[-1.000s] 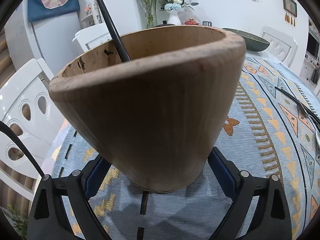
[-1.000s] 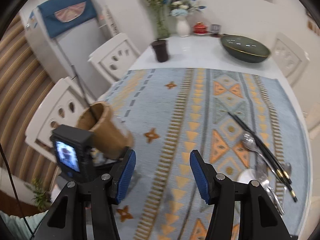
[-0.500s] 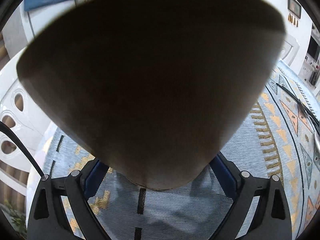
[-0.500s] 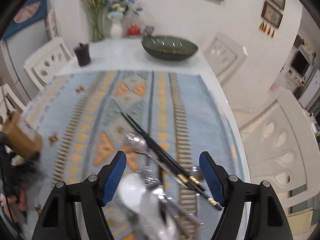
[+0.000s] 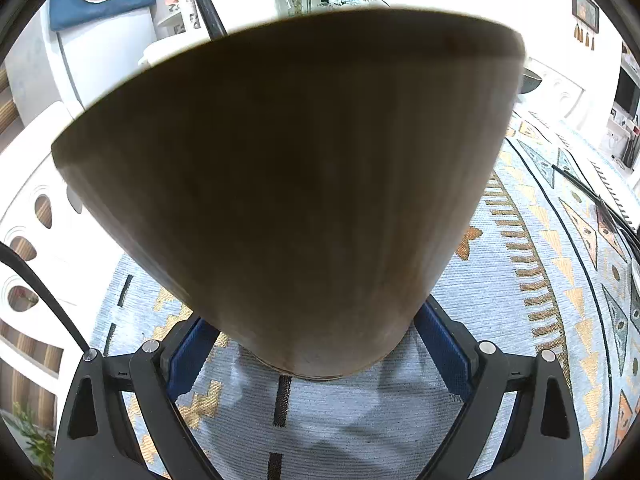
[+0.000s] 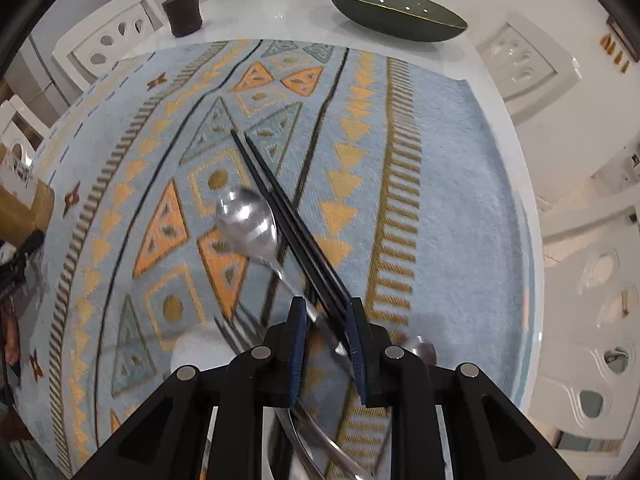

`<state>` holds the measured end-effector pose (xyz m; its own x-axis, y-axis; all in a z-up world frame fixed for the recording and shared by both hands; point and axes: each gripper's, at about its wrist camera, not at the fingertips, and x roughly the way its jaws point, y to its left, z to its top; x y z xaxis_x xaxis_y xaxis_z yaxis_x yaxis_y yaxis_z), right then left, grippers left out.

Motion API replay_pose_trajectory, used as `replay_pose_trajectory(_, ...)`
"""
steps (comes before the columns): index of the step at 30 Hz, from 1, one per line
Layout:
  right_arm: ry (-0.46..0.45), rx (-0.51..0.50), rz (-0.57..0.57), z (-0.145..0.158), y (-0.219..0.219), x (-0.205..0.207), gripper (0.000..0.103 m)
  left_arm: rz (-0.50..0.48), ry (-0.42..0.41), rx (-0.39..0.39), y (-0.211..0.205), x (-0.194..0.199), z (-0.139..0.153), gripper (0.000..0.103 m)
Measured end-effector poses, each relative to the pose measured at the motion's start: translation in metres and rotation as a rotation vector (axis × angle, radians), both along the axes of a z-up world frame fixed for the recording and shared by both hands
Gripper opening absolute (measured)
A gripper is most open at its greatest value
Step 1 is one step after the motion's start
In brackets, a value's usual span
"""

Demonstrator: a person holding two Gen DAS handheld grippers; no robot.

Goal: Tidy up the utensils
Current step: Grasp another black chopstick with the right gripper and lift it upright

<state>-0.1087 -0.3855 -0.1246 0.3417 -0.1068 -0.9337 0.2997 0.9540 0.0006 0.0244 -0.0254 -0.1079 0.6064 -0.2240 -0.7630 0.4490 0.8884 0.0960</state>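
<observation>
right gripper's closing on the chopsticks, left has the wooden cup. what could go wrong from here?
1. The right gripper has both the black chopsticks and the silver spoon handle between its fingers; it may lift the spoon too, or drop one.
2. A fork and other cutlery lie tangled just below, so a lift could drag them.
3. The left gripper holds the wooden cup low at its narrow base and tilted; it could slip or spill the black stick inside.

Bright indoor light throughout. Tall tapered wooden utensil cup point(image 5: 288, 184) is rendered dark, backlit and in shadow. Motion blur is seen on silver metal spoon point(image 6: 247, 222). Fisheye bending and black vignetting at edges.
</observation>
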Motion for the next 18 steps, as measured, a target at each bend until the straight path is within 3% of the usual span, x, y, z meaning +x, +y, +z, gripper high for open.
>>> replay_pose_trajectory(6,0.053,-0.025,0.035,-0.009,-0.008,0.030,0.019,-0.001,0.000,0.000,0.000,0.000,0.000,0.094)
replay_pose_trajectory(13,0.080,0.046,0.092,-0.013,-0.018,0.044,0.017,0.000,-0.001,0.002,-0.004,-0.002,-0.001,0.095)
replay_pose_trajectory(18,0.082,0.087,0.071,-0.018,-0.028,0.067,0.017,0.001,-0.002,0.005,-0.002,-0.002,-0.002,0.095)
